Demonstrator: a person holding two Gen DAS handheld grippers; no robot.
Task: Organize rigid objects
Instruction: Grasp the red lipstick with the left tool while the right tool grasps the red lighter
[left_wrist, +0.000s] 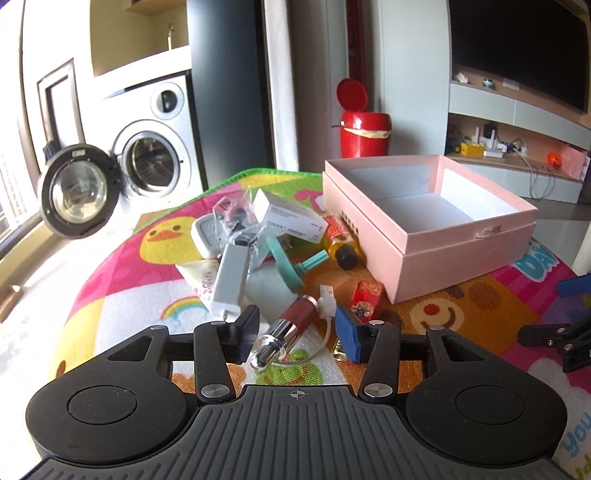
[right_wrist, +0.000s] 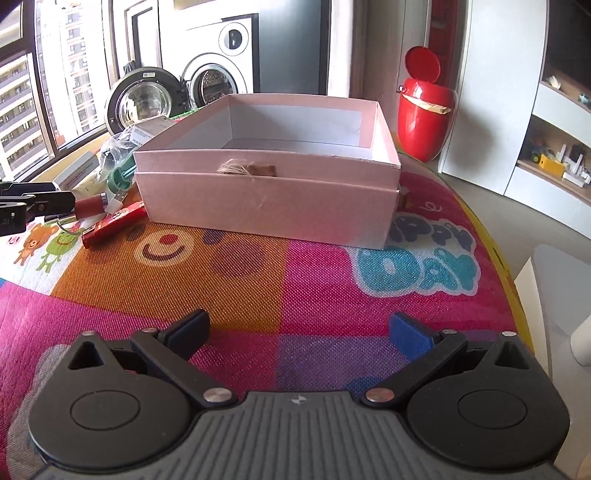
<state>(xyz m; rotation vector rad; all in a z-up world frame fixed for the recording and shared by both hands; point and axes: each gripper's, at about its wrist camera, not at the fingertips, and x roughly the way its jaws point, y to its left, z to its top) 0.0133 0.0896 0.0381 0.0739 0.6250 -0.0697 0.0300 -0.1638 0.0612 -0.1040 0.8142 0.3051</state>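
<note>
Left gripper half open low over the play mat, pads on either side of the lipstick but not pressing it as far as visible, near the empty pink box; right gripper wide open and empty in front of that box. Likely to go wrong on closing: catching the white USB plug lying against the lipstick, or squeezing the round, smooth case out sideways. By count, largest first: one box, one white adapter, one yellow bottle, one lipstick, one red packet, one USB plug
</note>
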